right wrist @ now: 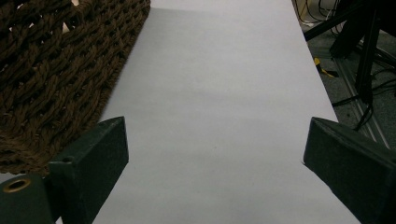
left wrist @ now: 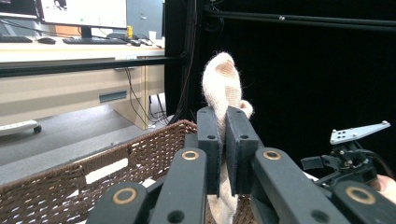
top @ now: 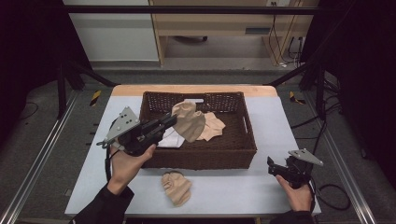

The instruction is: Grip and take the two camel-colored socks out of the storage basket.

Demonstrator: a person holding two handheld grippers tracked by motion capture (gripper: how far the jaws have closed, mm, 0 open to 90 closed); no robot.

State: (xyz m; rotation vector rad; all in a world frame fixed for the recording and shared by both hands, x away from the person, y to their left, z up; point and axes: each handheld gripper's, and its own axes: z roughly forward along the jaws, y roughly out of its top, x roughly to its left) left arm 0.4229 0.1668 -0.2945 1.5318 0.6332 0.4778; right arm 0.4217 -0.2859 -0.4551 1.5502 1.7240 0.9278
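Above the table (top: 280,116), the high view showed the left gripper (top: 172,120) reaching over the basket (top: 205,156) from its left side, its jaws pinched on a beige sock (top: 189,122) that hung down over the basket's interior. More cloth (top: 212,126) lay in the basket just beside the hanging sock, and a second sock (top: 176,187) lay on the table in front of the basket's near wall, closer to the left hand (top: 126,165) than to the right. The right gripper (top: 273,166) rested low at the table's right front corner, well apart from the held sock and pointing toward the basket.

In the left gripper view, the gripper (left wrist: 223,149) had its two black jaws pressed together on the sock (left wrist: 224,84), whose long axis ran up and down: one end stood above the pads, the rest drooped below them. The basket rim (left wrist: 116,156) lay beneath and to the left, and the other gripper (left wrist: 345,158) showed farther off at right.

In the right gripper view, the gripper (right wrist: 215,158) had its jaws spread wide over bare table (right wrist: 215,93), holding nothing, with the basket's wall (right wrist: 60,70) off to its left. Any move to lay the held sock on the table beside the second sock would likely fall to the left arm, drawing back toward the person.
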